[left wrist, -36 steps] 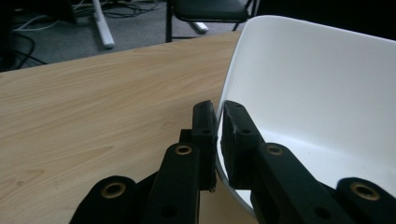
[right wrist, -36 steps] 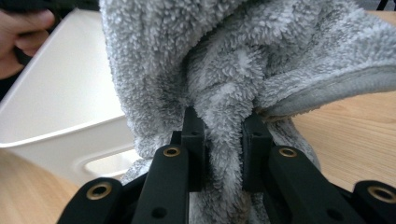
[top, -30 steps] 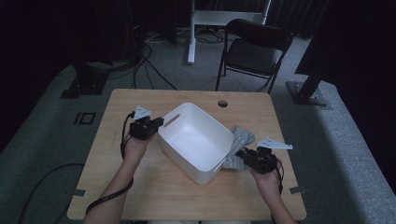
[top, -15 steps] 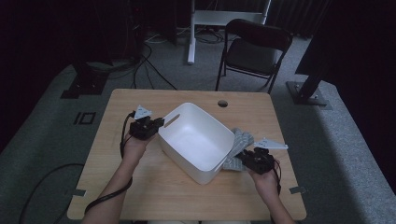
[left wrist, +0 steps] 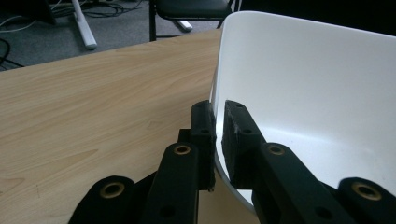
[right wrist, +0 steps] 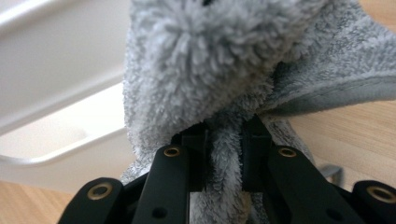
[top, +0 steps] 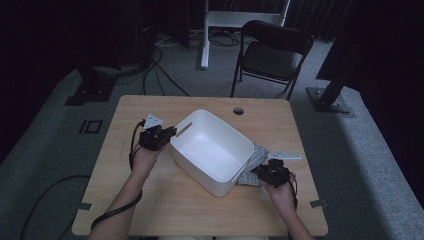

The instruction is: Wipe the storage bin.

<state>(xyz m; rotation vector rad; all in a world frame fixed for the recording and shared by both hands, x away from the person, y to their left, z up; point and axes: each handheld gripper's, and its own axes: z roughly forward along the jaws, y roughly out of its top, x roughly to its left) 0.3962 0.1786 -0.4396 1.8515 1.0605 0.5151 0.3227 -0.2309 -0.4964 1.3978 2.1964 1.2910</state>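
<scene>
No readable writing or labels anywhere. Left of centre in the high view, the left gripper [top: 167, 134] sits at the near-left rim of a white plastic bin [top: 212, 150]; in the left gripper view its jaws are clamped on the bin's thin wall [left wrist: 299, 88], one jaw outside, one inside. The bin sits tilted at mid-frame on the wooden table [top: 165, 200], interior bare white, with a slot handle on its left end. Right of the bin, lower right of frame, the right gripper [top: 260, 172] pinches a grey fluffy towel [top: 255, 160] lying on the table against the bin's right side; in the right gripper view the jaws are closed on a fold of the towel [right wrist: 224, 60]. A black folding chair [top: 272, 55] stands upper centre-right beyond the table.
</scene>
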